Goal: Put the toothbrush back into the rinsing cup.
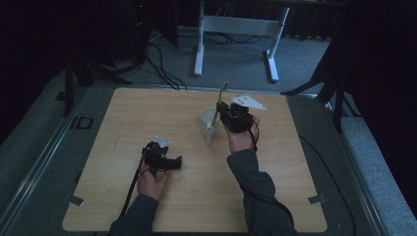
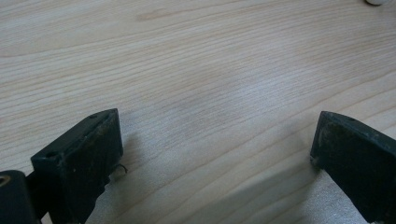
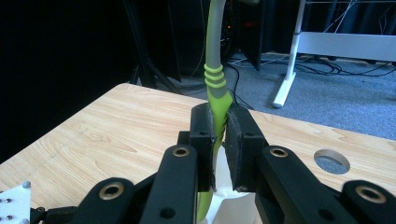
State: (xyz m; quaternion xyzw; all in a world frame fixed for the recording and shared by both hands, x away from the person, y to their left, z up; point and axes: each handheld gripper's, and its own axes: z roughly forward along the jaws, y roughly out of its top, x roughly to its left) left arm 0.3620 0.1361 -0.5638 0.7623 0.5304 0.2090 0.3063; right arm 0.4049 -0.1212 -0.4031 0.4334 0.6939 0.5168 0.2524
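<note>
My right tongs [image 3: 219, 140] are clamped on a green-and-grey toothbrush [image 3: 215, 79], pinching its handle at the thick green grip just below the ribbed rings. It stands nearly upright over the white mug [image 1: 208, 121], its lower end reaching down into the mug. I judge it light and fairly stiff, with slick plastic on the grey neck, so the rubbery green section is the sensible place to hold; a grip higher up would likely let it swivel. What else the mug holds, I cannot tell. My left tongs [image 1: 169, 162] rest low on the tabletop [image 2: 210, 70], jaws wide apart and empty, well apart from the mug.
</note>
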